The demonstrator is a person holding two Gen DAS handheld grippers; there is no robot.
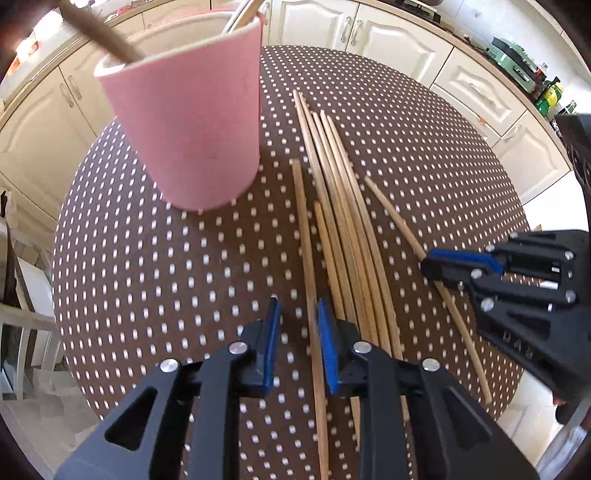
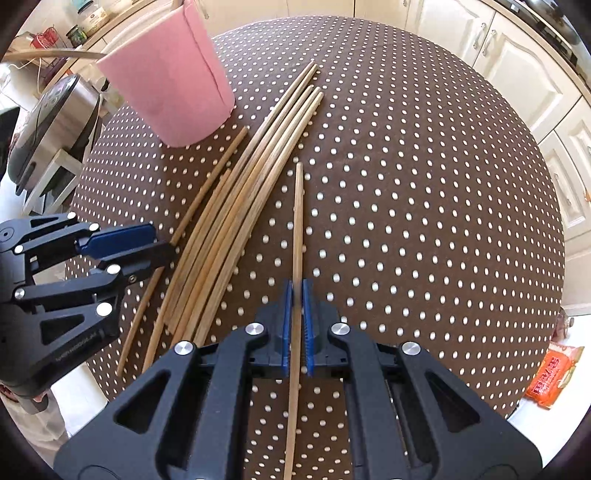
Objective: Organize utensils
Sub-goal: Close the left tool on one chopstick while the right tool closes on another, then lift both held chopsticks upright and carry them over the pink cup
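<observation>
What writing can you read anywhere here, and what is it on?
No text reads cleanly.
Raised letters on the right gripper's black body: too distorted to read.
Faint print along the left gripper's body: too small to read.
White characters on the orange packet beside the table: blurred.
Labels on the jars on the counter: blurred.

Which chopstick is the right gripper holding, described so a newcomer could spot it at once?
On the brown polka-dot tablecloth, to the right of the pink cup, lies a bundle of wooden chopsticks. The held chopstick sits apart on the bundle's right, clamped between the blue pads of the right gripper. Unlike the touching bundled sticks, it stands alone.
</observation>
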